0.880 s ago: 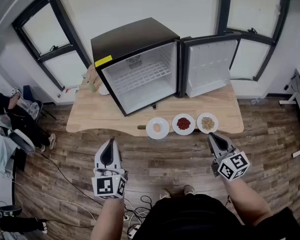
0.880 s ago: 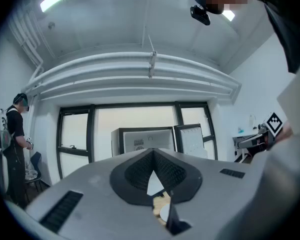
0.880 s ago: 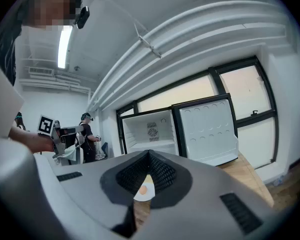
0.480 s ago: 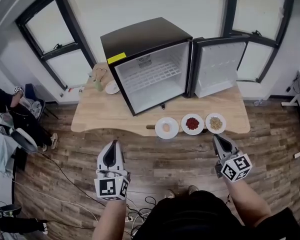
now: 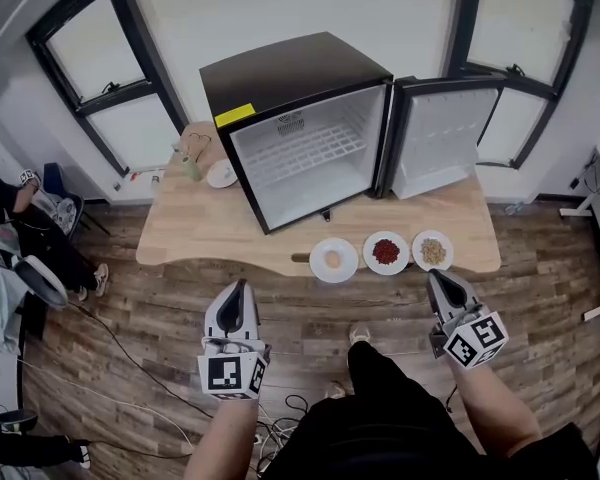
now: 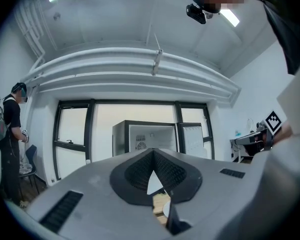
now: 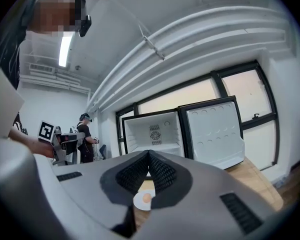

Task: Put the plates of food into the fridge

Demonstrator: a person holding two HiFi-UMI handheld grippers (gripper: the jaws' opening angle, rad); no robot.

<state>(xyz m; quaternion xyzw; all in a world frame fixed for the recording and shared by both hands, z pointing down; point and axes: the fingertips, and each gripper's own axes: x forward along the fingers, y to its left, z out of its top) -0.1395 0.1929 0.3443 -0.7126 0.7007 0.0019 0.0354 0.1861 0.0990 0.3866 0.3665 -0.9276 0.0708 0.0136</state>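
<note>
My left gripper (image 5: 240,290) and right gripper (image 5: 438,278), both pressed together, hang over the brown plank floor (image 5: 310,318), short of the light wooden bench (image 5: 190,230)'s front edge. Dark-framed windows (image 5: 90,58) stand behind.

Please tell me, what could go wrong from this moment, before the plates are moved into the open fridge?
1. The plates sit at the front edge of the table; a careless nudge might push one onto the floor.
2. The left gripper and the right gripper are both shut; if not opened in time, they may knock a plate instead of gripping it.
3. Cables lie by the person's feet, so a step forward may catch them.
</note>
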